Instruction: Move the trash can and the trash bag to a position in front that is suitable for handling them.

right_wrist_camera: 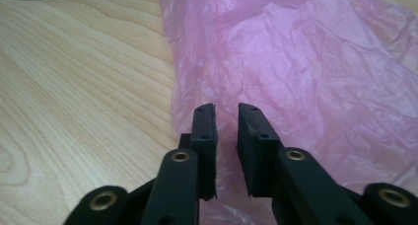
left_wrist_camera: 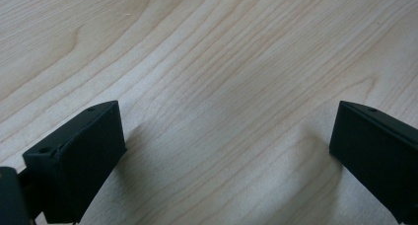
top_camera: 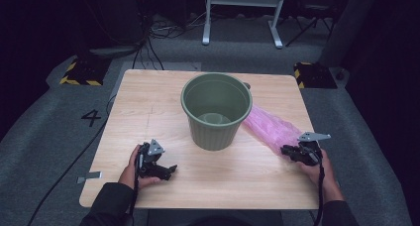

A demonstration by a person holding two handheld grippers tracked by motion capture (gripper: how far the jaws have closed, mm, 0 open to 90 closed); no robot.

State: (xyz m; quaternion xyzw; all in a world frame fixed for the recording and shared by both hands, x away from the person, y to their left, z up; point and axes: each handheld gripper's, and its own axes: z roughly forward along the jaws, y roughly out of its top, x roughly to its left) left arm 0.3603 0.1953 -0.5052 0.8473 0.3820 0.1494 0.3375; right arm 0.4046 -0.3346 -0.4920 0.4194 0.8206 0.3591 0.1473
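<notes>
Green bin (top_camera: pixel 216 112) stands upright near the worktop (top_camera: pixel 148 102) centre, nothing lining it. Pink bag (top_camera: pixel 270 128) lies flat and crumpled on the wood just right of the bin, reaching toward the right edge.

Right hand-held gripper (top_camera: pixel 292 151) sits at the bag's near end by the right edge; in the right gripper view its jaws are almost together over the bag (right_wrist_camera: pixel 305 72), a fold of film in the narrow gap. Pinched or not, I cannot tell.

Left hand-held gripper (top_camera: pixel 166 171) rests near the front left corner, jaws wide apart over bare wood, holding nothing.

Judgement: early stage. Bag not lifted, not opened, not in the bin; all of the lining is left.
</notes>
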